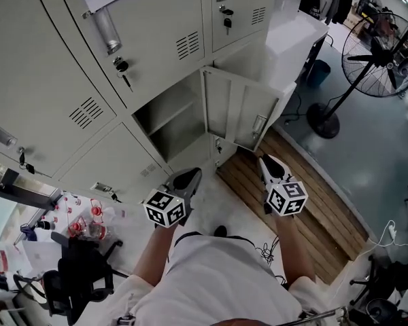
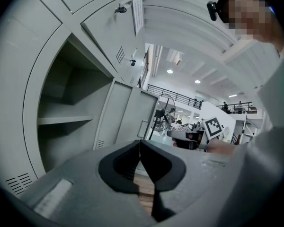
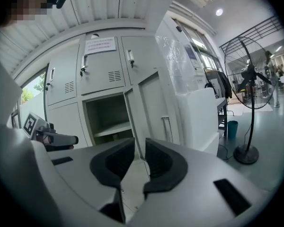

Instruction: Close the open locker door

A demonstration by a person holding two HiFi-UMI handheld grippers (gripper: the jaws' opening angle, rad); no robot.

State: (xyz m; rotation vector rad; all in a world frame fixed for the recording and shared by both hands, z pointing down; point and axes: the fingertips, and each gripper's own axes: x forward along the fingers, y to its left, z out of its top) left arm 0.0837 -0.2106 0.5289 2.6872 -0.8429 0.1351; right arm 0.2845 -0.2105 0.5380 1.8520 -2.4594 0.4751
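Note:
The open locker door (image 1: 239, 109) stands swung out to the right of its empty compartment (image 1: 168, 117), which has one shelf. It is in the lower row of grey lockers. The left gripper view shows the door (image 2: 127, 111) beside the compartment (image 2: 68, 122); the right gripper view shows the door (image 3: 152, 109) edge-on. My left gripper (image 1: 189, 178) hangs short of the compartment, shut with its tips touching and nothing in it. My right gripper (image 1: 269, 164) is in front of the door's outer edge, apart from it, its jaws slightly open and empty.
A white plastic-wrapped cabinet (image 1: 296, 38) stands right of the lockers, close behind the door. A wooden floor strip (image 1: 296, 206) runs under my right gripper. A standing fan (image 1: 384, 46) and blue bin (image 1: 319, 72) are far right. An office chair (image 1: 81, 277) and bottles (image 1: 88, 224) sit at lower left.

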